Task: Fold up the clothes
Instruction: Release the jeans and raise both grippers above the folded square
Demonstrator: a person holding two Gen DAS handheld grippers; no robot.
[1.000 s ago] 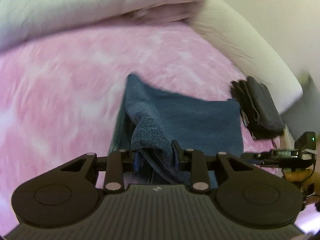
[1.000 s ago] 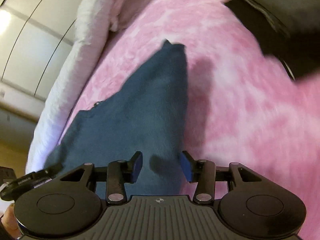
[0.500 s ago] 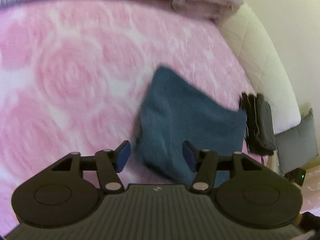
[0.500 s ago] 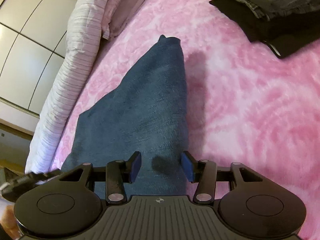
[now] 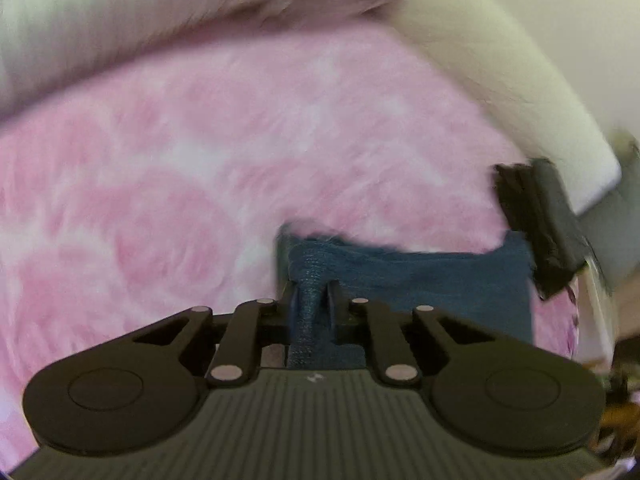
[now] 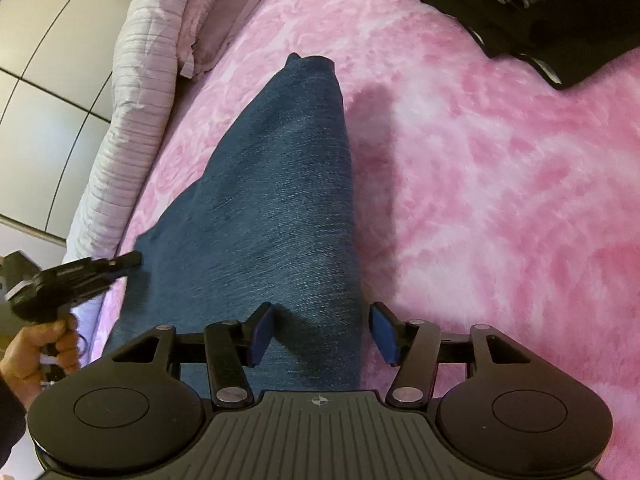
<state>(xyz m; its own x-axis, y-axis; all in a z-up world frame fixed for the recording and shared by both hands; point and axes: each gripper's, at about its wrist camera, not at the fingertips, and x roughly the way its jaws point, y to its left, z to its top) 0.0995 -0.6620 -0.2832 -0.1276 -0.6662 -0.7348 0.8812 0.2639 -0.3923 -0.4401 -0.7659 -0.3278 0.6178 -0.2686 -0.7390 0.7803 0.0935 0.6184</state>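
Note:
A folded blue denim garment (image 6: 280, 200) lies on the pink fleece blanket (image 6: 500, 200). My left gripper (image 5: 312, 292) is closing, and its pads pinch a bunched fold at the edge of the denim garment (image 5: 440, 280). In the right wrist view, that left gripper (image 6: 128, 258) sits at the garment's left edge, held by a hand (image 6: 44, 344). My right gripper (image 6: 324, 332) hovers over the near end of the denim. Its jaws are opening, and the blue pads (image 6: 262, 334) stand clear on either side of the cloth.
A stack of folded dark clothes (image 6: 540, 12) lies on the blanket at the far right, also visible beyond the denim as a dark stack (image 5: 536, 224). A pale ribbed quilt (image 6: 132, 92) lines the bed's far edge, with wardrobe doors (image 6: 40, 80) behind it.
The left gripper let go of the denim, opened wide, shifted along the garment and shut again on a fold at its edge. The right jaws spread wider over the cloth.

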